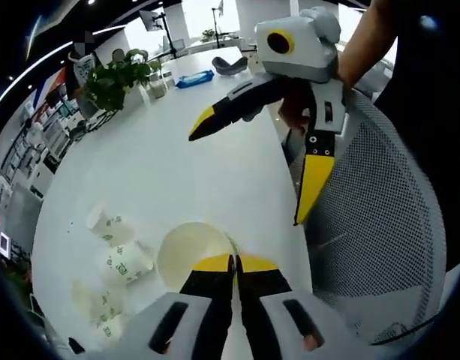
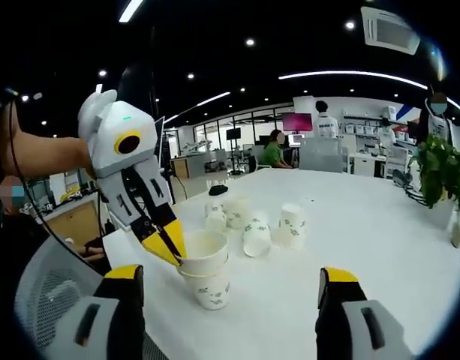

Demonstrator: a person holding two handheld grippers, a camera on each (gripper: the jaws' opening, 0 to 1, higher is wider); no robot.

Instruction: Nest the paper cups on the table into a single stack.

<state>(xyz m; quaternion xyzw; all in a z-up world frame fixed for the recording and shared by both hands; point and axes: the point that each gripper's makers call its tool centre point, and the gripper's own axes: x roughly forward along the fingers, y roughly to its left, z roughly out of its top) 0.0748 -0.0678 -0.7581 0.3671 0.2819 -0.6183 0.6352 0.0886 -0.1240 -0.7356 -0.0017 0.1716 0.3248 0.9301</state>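
Observation:
A short stack of nested white paper cups (image 2: 207, 281) with green print stands near the table's edge. My left gripper (image 1: 234, 262) is shut on the rim of the top cup (image 1: 190, 255); in the right gripper view it (image 2: 169, 251) comes in from the left and pinches that rim. My right gripper (image 2: 231, 274) is wide open, its jaws standing either side of the stack and nearer the camera. In the left gripper view it (image 1: 252, 172) hangs open above the table beyond the cup. Several loose cups (image 2: 256, 236) stand upside down further in, seen also as loose cups (image 1: 128, 262).
The white table (image 1: 177, 165) runs long, with its edge close to the stack. A mesh chair (image 1: 380, 225) stands beside that edge. A potted plant (image 1: 117, 79) and a blue packet (image 1: 193, 78) sit at the far end. People (image 2: 275, 150) sit beyond the table.

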